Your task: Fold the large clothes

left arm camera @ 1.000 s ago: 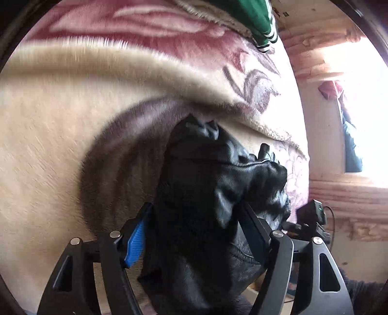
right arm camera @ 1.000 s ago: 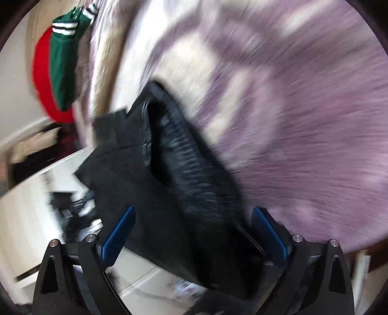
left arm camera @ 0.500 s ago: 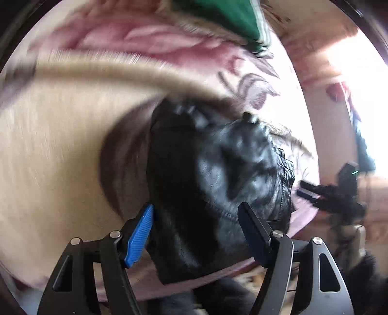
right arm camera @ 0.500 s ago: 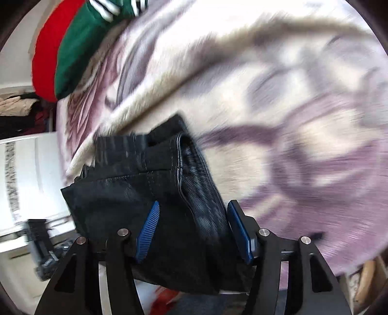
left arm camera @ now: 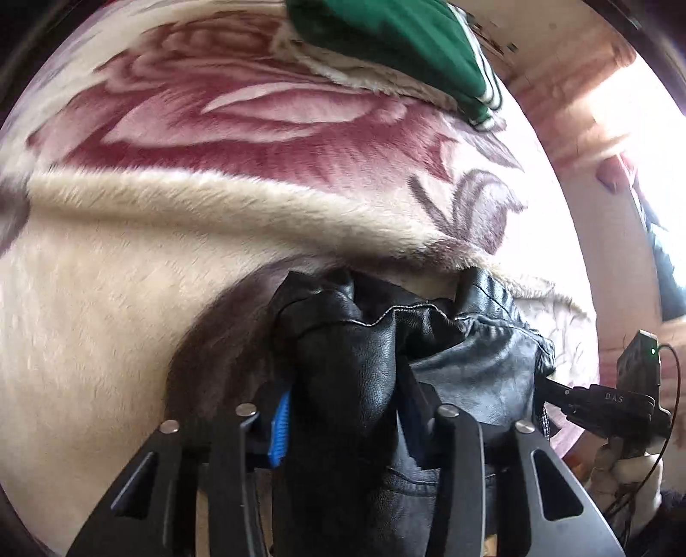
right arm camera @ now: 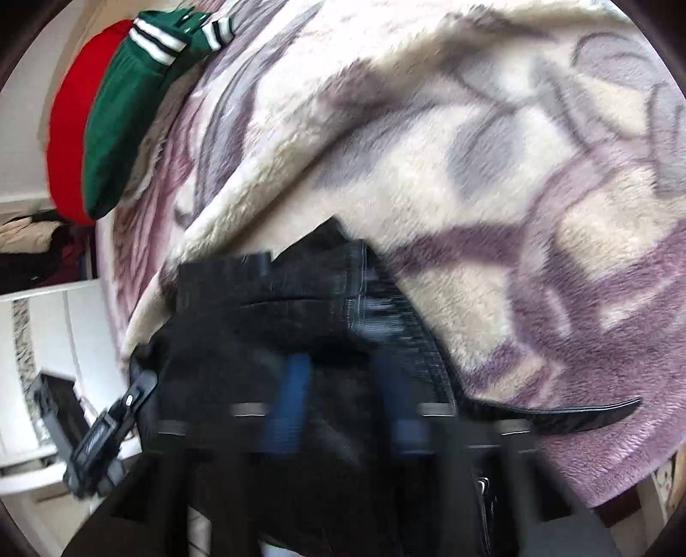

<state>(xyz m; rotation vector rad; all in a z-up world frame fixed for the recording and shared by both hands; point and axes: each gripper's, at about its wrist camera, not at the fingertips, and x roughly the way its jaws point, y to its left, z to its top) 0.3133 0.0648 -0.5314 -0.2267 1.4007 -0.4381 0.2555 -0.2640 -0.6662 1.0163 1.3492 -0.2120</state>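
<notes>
A black leather jacket (left arm camera: pixel 356 364) lies bunched at the near edge of a bed covered by a plush cream and maroon floral blanket (left arm camera: pixel 171 223). My left gripper (left arm camera: pixel 343 411) is shut on a thick fold of the jacket. In the right wrist view, which is blurred, the jacket (right arm camera: pixel 266 325) fills the lower middle and my right gripper (right arm camera: pixel 343 402) is shut on its ribbed hem. The other gripper shows at the right edge of the left wrist view (left arm camera: pixel 600 398) and at the lower left of the right wrist view (right arm camera: pixel 103 432).
A green garment with white stripes (left arm camera: pixel 394 38) lies at the far side of the bed, seen also in the right wrist view (right arm camera: pixel 124 111) on a red cushion (right arm camera: pixel 68 128). A wooden wall and bright window (left arm camera: pixel 621 107) are on the right. White furniture (right arm camera: pixel 47 342) stands left.
Both grippers have closed on the jacket; their jaws were wide apart a second ago. The jacket has come down onto the blanket's near edge.
</notes>
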